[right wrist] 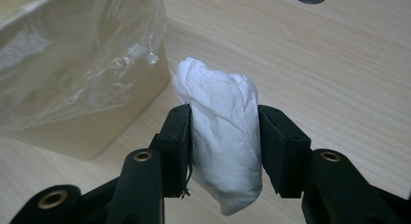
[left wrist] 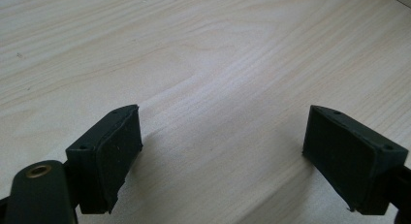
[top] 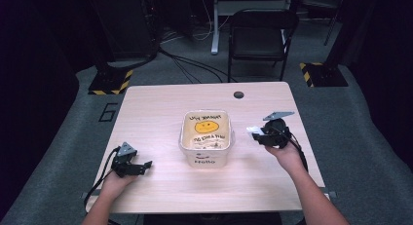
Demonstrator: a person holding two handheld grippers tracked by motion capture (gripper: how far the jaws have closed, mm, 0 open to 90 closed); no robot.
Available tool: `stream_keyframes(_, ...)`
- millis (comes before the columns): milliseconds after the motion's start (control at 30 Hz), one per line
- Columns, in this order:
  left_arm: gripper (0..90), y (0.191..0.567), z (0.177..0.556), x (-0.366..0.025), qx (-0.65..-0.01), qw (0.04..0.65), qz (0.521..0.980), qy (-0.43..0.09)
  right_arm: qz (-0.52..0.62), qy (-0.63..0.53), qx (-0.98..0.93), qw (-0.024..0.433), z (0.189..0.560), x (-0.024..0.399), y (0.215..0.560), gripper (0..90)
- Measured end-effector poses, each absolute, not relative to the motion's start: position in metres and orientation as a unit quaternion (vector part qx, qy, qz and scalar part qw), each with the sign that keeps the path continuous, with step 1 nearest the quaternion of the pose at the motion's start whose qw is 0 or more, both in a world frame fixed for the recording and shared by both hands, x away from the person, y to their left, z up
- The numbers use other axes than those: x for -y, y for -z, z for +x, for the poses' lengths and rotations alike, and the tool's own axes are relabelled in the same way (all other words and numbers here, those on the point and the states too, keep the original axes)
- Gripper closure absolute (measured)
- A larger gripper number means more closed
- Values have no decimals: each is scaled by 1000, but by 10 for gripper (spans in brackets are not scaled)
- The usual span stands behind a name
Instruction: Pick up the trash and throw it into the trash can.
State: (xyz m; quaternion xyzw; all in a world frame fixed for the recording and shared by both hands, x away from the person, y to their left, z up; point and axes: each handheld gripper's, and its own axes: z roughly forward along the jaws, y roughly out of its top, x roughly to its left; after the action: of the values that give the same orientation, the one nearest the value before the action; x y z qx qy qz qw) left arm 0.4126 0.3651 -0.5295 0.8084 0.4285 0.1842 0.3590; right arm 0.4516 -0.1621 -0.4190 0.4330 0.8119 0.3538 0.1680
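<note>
The right gripper (right wrist: 224, 136) was clamped on a crumpled white wad (right wrist: 220, 132) of what looked like tissue or thin plastic, its two black pads pressing the wad from either side so that the top bulged out above them and the lower end hung below. In the high view the right gripper (top: 260, 133) was held above the tabletop (top: 160, 98), just to the right of the bin (top: 205, 139), with the wad (top: 254, 129) showing as a white tip pointing toward the bin. The bin stood near the middle of the tabletop, a square cream container lined with a clear plastic bag (right wrist: 72, 64), bearing a yellow smiley face and handwriting. Well to the left of the bin, the left gripper (top: 141, 166) lay low near the tabletop's front edge; its jaws stood wide apart with bare wood between them. A small round hole (top: 238, 94) sat in the tabletop behind the bin.
</note>
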Motion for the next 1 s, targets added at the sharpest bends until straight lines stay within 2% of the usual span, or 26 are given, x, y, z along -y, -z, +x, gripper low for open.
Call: stream_keyframes(1000,134,529,413,-365,-428,359,809,-184,379,-397,-818,169,445,133,355,570)
